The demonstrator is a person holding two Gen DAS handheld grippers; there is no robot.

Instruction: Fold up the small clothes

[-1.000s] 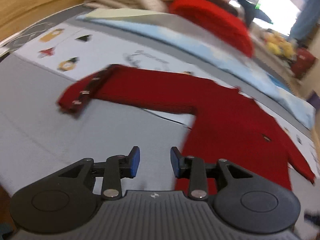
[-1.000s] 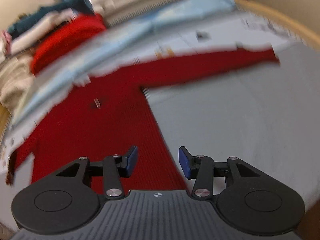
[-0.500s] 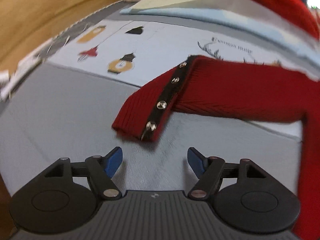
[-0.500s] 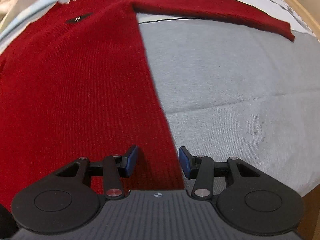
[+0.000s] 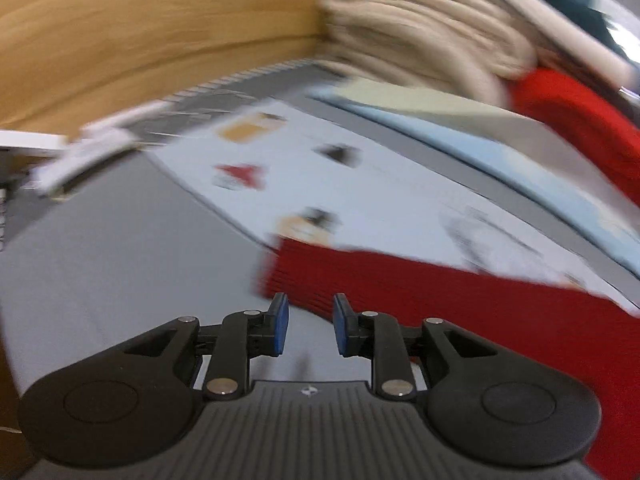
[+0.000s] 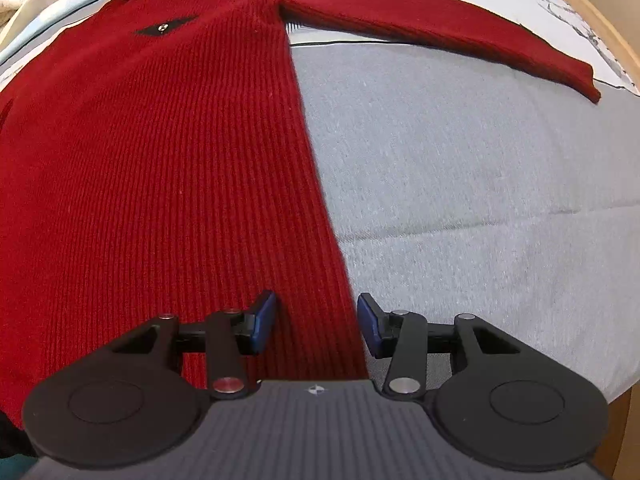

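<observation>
A dark red ribbed sweater lies flat on the grey sheet, one sleeve stretched out to the right. In the blurred left wrist view, the cuff end of the other sleeve lies just past my left gripper. Its jaws are closing, a gap still shows between the blue pads, and the cuff's edge sits at their tips without being pressed. My right gripper is open and points steeply down. It straddles the sweater's right side edge near the hem, and its pads do not press the knit.
A wooden board runs behind the bed on the left. A pile of beige knitwear and a bright red knit lie at the back. A pale printed sheet lies under the sleeve. A wooden rim borders the right side.
My left gripper slid left along the sleeve to its cuff; its jaws widened, then narrowed. My right gripper tipped down over the sweater's side edge, then stayed there, still open.
</observation>
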